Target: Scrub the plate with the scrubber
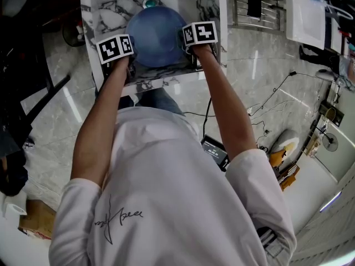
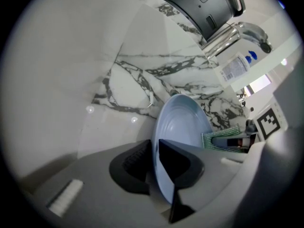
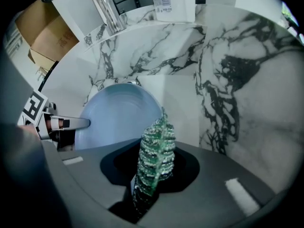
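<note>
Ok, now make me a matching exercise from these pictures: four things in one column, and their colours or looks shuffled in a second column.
Column A
1. plate
2. scrubber
3. faucet
4. sink wall

Column B
a. white with dark veins
b. green, glittery mesh
c. shiny chrome
d. pale blue

Pairs: 1-d, 2-b, 3-c, 4-a

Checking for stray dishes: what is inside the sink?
The sink holds a blue plate, gripped at its rim by the left claw, and the green scrubber in the right claw. The plate covers most of the sink floor, so anything beneath is hidden.
</note>
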Demonstrator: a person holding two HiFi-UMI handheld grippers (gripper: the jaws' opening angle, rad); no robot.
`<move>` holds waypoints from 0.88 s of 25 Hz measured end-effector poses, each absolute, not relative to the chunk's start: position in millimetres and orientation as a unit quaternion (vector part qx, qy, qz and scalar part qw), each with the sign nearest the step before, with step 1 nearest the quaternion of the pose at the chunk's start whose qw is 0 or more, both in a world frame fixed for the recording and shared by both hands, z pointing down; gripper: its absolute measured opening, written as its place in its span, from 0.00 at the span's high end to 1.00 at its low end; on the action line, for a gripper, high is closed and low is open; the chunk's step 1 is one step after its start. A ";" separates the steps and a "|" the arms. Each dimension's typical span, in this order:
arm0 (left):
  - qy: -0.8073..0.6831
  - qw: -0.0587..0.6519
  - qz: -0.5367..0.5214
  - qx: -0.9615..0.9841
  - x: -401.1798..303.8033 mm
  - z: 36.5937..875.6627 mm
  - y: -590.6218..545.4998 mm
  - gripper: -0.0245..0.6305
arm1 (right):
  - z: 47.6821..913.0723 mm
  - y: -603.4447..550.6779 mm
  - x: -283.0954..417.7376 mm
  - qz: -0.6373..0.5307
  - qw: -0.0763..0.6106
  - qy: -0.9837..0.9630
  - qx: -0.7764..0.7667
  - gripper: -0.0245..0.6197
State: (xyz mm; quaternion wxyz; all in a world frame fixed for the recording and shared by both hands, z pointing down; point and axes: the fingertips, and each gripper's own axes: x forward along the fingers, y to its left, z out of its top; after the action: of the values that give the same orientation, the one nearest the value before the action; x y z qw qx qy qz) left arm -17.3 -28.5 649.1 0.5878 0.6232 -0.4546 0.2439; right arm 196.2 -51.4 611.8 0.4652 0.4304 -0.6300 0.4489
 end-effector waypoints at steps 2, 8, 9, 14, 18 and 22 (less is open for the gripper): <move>-0.450 0.586 0.246 0.627 -15.7 647.2 -28.4 0.82 | 608.6 -55.1 198.2 0.449 0.453 -0.630 0.442 0.85; -0.458 0.567 0.240 0.641 -17.9 635.0 -34.0 0.82 | 601.8 -61.9 197.1 0.443 0.431 -0.642 0.454 0.85; -0.459 0.562 0.241 0.644 -17.9 632.1 -35.8 0.82 | 599.9 -62.9 196.2 0.444 0.426 -0.644 0.454 0.85; -0.474 0.538 0.241 0.654 -21.1 617.5 -41.8 0.80 | 583.6 -69.3 188.5 0.434 0.399 -0.668 0.454 0.85; -0.488 0.516 0.247 0.659 -24.0 604.4 -44.2 0.80 | 566.7 -73.5 184.1 0.422 0.375 -0.689 0.454 0.85; -0.498 0.497 0.240 0.669 -25.1 586.5 -49.4 0.80 | 550.8 -74.2 182.5 0.411 0.356 -0.705 0.455 0.85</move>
State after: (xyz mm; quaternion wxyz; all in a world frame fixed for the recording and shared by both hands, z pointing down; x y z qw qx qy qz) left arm -25.1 -49.4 586.5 0.4968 0.6687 -0.4985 0.2399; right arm 182.5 -74.2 550.8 0.3557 0.4550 -0.7053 0.4112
